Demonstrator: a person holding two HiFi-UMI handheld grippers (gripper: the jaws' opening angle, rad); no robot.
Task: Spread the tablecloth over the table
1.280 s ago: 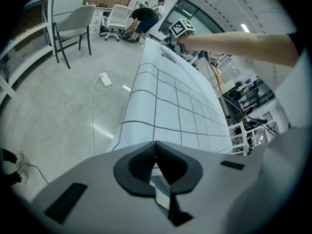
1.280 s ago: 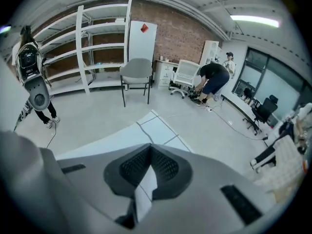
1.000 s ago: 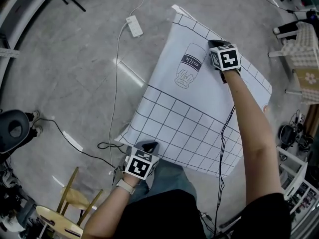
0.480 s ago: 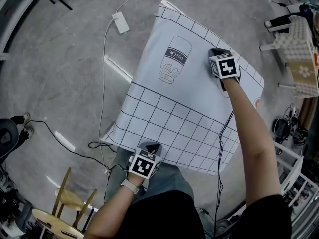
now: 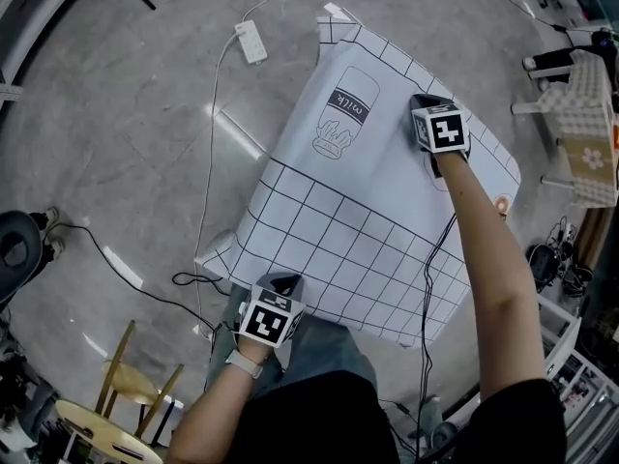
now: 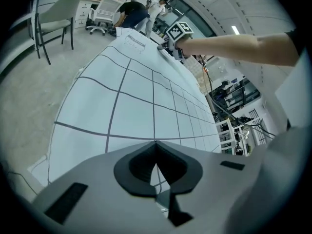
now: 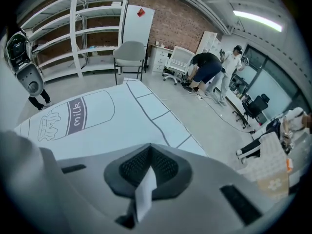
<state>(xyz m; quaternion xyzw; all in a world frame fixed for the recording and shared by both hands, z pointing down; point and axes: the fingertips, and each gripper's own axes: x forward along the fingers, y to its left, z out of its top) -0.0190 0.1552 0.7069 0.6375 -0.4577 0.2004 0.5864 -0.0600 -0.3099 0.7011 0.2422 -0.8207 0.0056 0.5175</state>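
left gripper (image 5: 283,280) and right gripper (image 5: 424,101) each pinch tight on an edge of the cloth (image 5: 338,211), stretched between them over open floor (image 5: 116,133), power strip (image 5: 250,42) near its far corner.

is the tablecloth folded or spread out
Spread out: the tablecloth is open and flat, grid and milk print showing, left hand-held gripper and right hand-held gripper each shut on an edge.

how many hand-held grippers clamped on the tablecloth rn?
2: left hand-held gripper shut on the tablecloth near edge; right hand-held gripper shut on its right edge, beside the milk print. None hidden.
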